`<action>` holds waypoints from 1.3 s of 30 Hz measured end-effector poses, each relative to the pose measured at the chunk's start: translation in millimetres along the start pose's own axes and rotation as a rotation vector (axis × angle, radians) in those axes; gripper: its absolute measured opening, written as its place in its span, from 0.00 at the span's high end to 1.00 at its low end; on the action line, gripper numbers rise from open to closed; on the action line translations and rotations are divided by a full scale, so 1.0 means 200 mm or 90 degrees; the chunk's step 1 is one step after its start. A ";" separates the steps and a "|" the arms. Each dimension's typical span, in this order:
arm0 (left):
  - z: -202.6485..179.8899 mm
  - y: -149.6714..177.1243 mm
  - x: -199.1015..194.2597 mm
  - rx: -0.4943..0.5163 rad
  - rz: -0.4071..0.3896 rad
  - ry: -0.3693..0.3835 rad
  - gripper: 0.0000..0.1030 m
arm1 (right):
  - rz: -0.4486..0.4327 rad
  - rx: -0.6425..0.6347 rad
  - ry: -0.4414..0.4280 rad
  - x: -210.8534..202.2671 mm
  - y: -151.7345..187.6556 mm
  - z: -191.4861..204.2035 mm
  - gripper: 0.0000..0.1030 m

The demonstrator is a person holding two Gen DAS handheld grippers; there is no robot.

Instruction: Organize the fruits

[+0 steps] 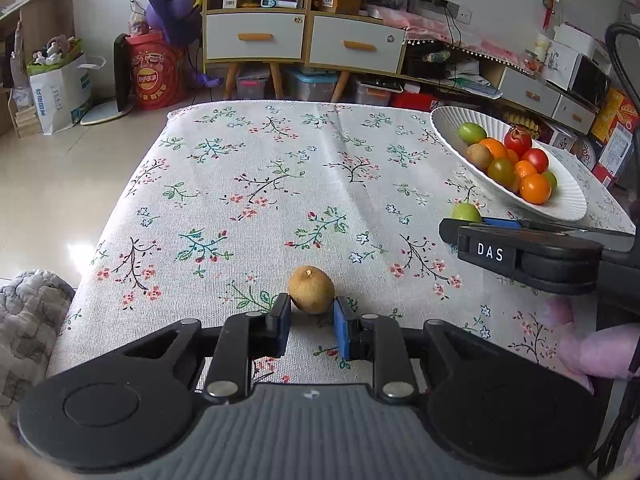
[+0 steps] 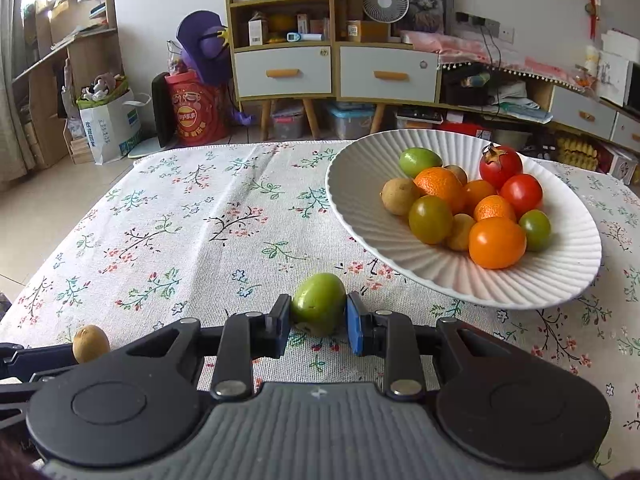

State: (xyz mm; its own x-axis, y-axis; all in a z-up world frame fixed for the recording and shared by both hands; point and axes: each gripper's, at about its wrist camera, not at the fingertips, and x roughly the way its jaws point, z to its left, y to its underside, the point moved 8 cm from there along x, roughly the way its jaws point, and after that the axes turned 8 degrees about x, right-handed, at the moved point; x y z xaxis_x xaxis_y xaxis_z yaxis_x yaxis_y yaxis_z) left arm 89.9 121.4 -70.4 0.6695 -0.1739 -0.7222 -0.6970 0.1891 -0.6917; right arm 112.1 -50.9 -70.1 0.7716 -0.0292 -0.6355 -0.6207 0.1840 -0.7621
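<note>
Floral tablecloth (image 1: pixel 280 168) covers the table. White ribbed bowl (image 2: pixel 360 208) sits at the right side, piled with orange, red, green and brown fruit. Right gripper (image 2: pixel 318 320) is clamped on a green fruit (image 2: pixel 319 302) just in front of the bowl, fruit on the cloth. Left gripper (image 1: pixel 311 320) is clamped on a brown fruit (image 1: pixel 311 289), well left of the bowl, also on the cloth.

Floral-cloth table (image 2: pixel 224 216): white plate (image 2: pixel 360 200), green fruit (image 2: pixel 319 303), brown fruit (image 1: pixel 311 289).
</note>
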 end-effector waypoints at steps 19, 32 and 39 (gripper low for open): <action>-0.11 -0.08 -0.03 -0.004 -0.017 0.030 0.84 | 0.044 -0.074 -0.132 -0.18 0.01 -0.01 0.75; -0.22 -0.15 -0.03 0.004 -0.030 0.050 0.86 | 0.035 -0.097 -0.175 -0.28 -0.07 -0.12 0.75; -0.32 -0.25 -0.04 0.017 -0.059 0.063 0.86 | 0.016 -0.104 -0.162 -0.30 -0.13 -0.24 0.75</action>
State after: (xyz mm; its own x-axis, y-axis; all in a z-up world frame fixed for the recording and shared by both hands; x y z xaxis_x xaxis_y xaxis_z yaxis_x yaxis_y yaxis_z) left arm 102.3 51.3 -30.6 0.7010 -0.2857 -0.6535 -0.6257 0.1934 -0.7557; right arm 76.1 -100.9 -18.1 0.7524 0.2251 -0.6191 -0.6388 0.0197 -0.7692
